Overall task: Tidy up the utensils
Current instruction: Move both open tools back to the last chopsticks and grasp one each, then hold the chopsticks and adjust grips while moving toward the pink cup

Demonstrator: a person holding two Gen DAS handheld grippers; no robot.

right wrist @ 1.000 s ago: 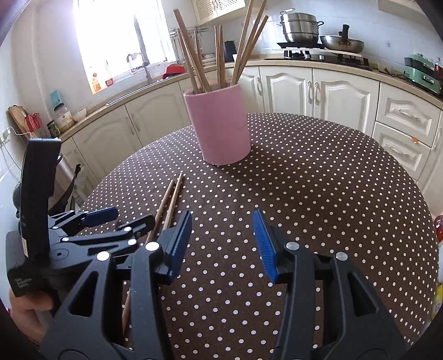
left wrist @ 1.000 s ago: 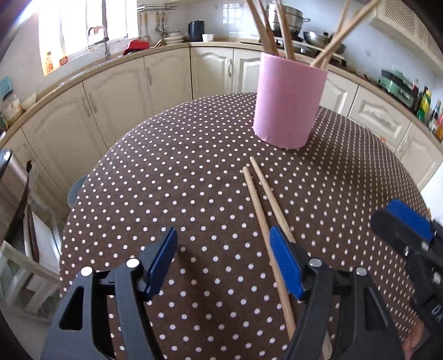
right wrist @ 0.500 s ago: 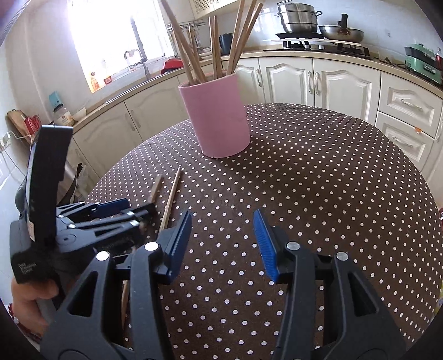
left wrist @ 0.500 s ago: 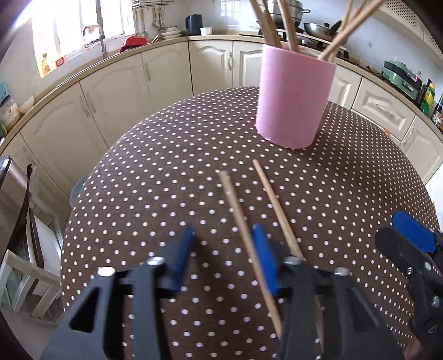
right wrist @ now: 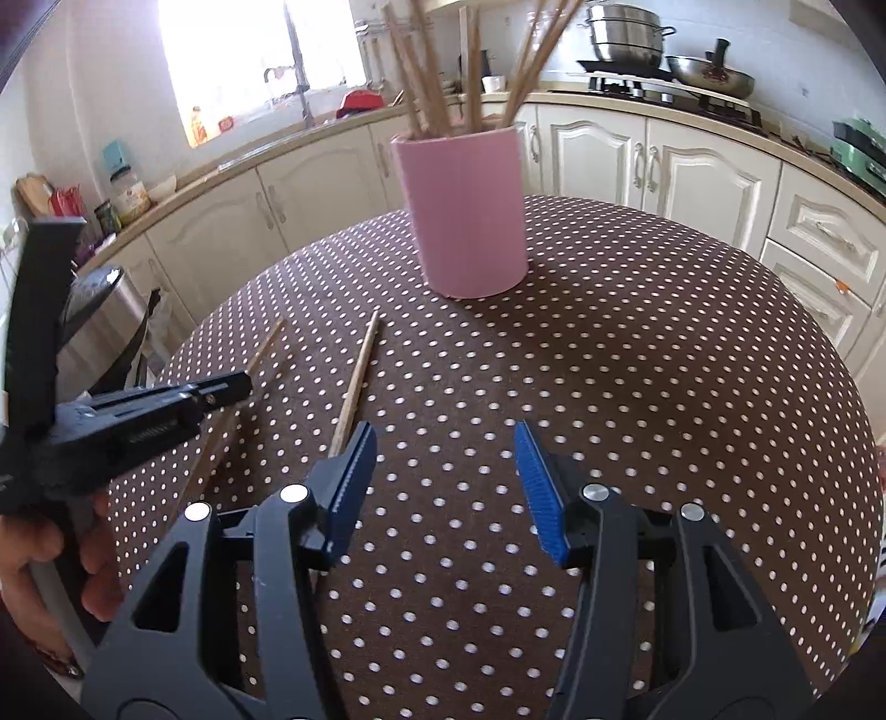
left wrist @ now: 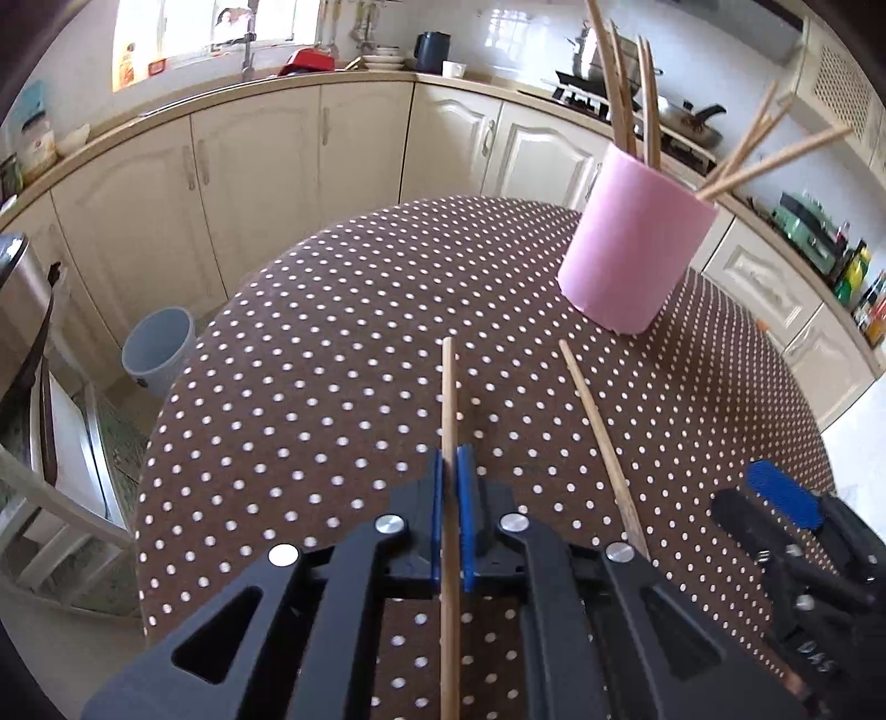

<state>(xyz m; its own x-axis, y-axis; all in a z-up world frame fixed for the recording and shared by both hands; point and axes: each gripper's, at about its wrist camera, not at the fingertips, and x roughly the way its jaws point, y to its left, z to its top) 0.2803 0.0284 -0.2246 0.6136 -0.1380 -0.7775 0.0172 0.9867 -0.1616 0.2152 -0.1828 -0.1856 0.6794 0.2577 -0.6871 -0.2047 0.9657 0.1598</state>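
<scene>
Left claw (left wrist: 454,471): blue pads pressed together on 1 thin wooden chopstick (left wrist: 448,399), gripped partway along its length; its far end points out ahead of the pads over the tabletop, the near end runs back under the claw body.

Right claw (right wrist: 443,459): jaws about half apart and opening, nothing between the pads, held above bare cloth.

A second wooden chopstick (right wrist: 357,382) lies flat on the tabletop, just beside the right claw's left pad and apart from the held one; whether the pad touches it cannot be told.

Surface: round tabletop under a brown cloth with white polka dots (right wrist: 637,360).

A pink cylindrical holder (right wrist: 468,216) stands upright farther back on the tabletop, with several wooden chopsticks leaning out of it at different angles.

Room: a kitchen with cream cabinet doors (left wrist: 266,183) along a curved counter, a bright window, and steel pots on a stove (right wrist: 626,33). A grey plastic bin (left wrist: 158,349) stands on the floor beside the tabletop.
</scene>
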